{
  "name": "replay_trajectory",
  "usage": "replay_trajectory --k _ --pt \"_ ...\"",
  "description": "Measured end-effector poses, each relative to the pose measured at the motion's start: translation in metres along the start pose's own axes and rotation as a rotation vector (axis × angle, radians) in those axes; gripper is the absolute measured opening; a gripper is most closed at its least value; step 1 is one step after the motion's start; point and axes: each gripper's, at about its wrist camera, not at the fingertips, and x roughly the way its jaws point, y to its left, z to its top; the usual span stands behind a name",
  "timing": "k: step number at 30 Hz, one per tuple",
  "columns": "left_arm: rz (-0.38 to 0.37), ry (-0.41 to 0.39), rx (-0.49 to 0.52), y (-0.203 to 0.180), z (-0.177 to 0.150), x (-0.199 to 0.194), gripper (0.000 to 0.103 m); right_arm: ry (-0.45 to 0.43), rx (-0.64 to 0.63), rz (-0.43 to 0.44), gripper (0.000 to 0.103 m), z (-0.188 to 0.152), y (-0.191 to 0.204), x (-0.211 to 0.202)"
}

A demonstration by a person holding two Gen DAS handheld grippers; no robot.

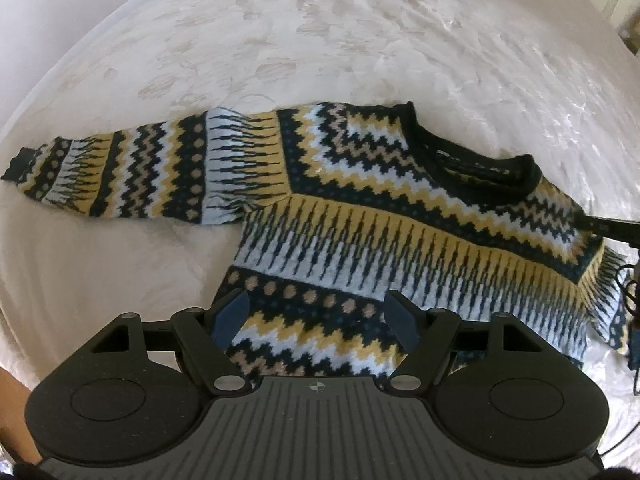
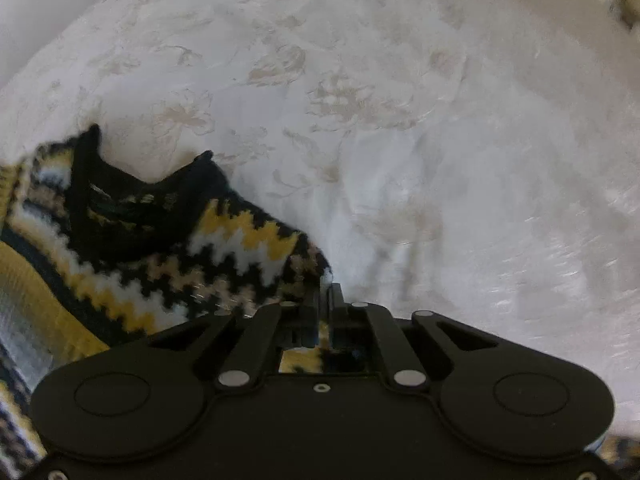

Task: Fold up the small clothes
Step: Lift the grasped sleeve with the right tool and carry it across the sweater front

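Here a knitted sweater (image 1: 360,208) is laid flat on a white floral-embossed bedspread (image 1: 320,40) — zigzag and dot bands in black, yellow, pale blue and tan, black ribbed collar (image 1: 480,160). In the left wrist view the left gripper (image 1: 316,312) is held above the lower body of the sweater, pointed steeply down. Its jaws are spread wide, with patterned knit seen between and beneath the two fingers (image 1: 230,316); nothing is pinched by them, and whether the tips touch the cloth cannot be told. One sleeve (image 1: 120,172) is stretched out flat, ahead and to the left of this tool, cuff at the far end. The collar lies ahead and to the right.

In the right wrist view the right gripper (image 2: 323,308) is closed tight on the sweater's shoulder edge — knit is clamped between the jaws and shows again behind them, inside the tool's frame. The collar sits ahead-left of this tool, with bare bedspread ahead and to the right. The same gripper's dark tip is seen at the right edge of the left view, on the shoulder. The right view is a bit blurred.
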Motion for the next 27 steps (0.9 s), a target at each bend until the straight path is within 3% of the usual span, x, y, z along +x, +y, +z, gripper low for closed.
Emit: replay_trajectory --k 5,6,8,10,11,19,27 --pt "-0.004 -0.006 0.021 -0.007 0.002 -0.001 0.073 0.008 0.076 0.017 0.01 -0.004 -0.011 0.003" --pt "-0.004 -0.01 0.023 -0.008 0.002 -0.002 0.073 -0.011 0.084 0.033 0.019 -0.005 -0.011 -0.002" --pt "-0.003 -0.021 0.026 -0.009 0.002 -0.005 0.073 -0.058 0.116 0.039 0.027 -0.009 -0.014 -0.018" --pt "-0.002 -0.026 0.026 -0.011 0.002 -0.007 0.073 -0.096 0.129 0.024 0.052 -0.018 -0.018 -0.038" --pt "-0.005 -0.026 0.024 -0.012 0.001 -0.008 0.073 -0.112 0.125 0.018 0.055 -0.025 -0.019 -0.048" --pt "-0.04 -0.015 0.05 -0.026 -0.011 -0.013 0.073 -0.062 0.066 -0.107 0.056 -0.103 -0.028 -0.093" --pt "-0.048 -0.004 0.077 -0.043 -0.03 -0.021 0.073 0.006 0.032 -0.157 0.061 -0.151 -0.032 -0.093"
